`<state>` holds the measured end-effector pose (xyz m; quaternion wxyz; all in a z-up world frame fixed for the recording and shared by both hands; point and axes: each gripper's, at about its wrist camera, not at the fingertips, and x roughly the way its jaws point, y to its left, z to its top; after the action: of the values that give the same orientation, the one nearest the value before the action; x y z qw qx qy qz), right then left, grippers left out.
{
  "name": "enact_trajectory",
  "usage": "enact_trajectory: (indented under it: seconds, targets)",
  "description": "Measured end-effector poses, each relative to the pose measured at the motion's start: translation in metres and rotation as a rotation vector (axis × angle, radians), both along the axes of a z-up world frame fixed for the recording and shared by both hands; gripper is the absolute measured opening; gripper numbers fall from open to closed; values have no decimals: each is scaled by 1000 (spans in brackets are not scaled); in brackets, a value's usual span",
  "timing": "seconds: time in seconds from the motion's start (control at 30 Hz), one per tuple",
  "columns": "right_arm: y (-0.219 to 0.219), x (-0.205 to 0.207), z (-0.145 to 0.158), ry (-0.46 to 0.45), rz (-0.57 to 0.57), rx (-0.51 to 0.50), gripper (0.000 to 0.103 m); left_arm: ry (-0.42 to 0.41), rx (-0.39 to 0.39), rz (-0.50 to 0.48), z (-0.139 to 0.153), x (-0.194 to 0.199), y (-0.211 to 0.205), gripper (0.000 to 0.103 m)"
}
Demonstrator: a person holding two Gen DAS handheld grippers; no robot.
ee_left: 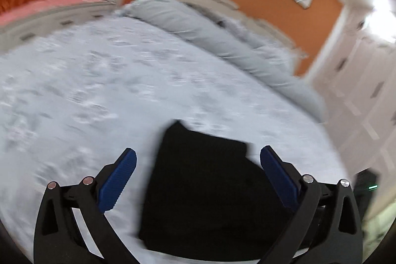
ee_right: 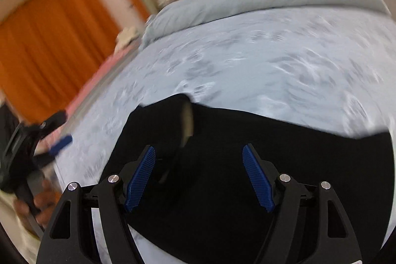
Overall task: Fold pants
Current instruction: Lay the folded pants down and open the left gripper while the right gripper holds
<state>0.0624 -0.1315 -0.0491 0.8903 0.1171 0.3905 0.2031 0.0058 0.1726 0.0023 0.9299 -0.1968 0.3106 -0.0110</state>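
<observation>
Black pants (ee_left: 198,187) lie folded on a pale grey patterned bedspread (ee_left: 99,81). My left gripper (ee_left: 198,155) hangs above them with its blue pads (ee_left: 118,180) spread wide and nothing between them. In the right wrist view the pants (ee_right: 272,165) spread dark across the lower frame, with a light label (ee_right: 187,120) showing at a fold. My right gripper (ee_right: 199,152) is open over the cloth, pads clear of it. The left gripper (ee_right: 44,140) and the hand that holds it show at the left edge. Both views are blurred.
A rolled grey duvet (ee_left: 222,41) and pillows lie along the head of the bed by an orange wall. Orange curtains (ee_right: 49,41) hang on one side. A pink-topped dresser (ee_left: 49,9) stands beside the bed, white wardrobe doors (ee_left: 366,90) on the other side.
</observation>
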Motion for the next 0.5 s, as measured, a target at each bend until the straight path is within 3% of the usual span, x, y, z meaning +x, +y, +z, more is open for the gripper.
enact_trajectory:
  seconds: [0.07, 0.13, 0.27, 0.3, 0.4, 0.43, 0.5]
  targets:
    - [24, 10, 0, 10, 29, -50, 76, 15, 20, 27, -3, 2, 9, 98]
    - [42, 18, -5, 78, 42, -73, 77, 21, 24, 36, -6, 3, 16, 98]
    - [62, 7, -23, 188, 41, -27, 76, 33, 24, 53, -8, 2, 34, 98]
    - [67, 3, -30, 217, 36, -36, 72, 40, 27, 54, -9, 1, 38, 98]
    - [75, -4, -41, 215, 5, -82, 36, 64, 27, 42, -12, -4, 43, 98]
    - [75, -5, -40, 201, 1, -84, 29, 69, 22, 36, -12, -4, 43, 98]
    - [77, -7, -32, 181, -4, -90, 27, 67, 17, 35, -12, -5, 44, 98]
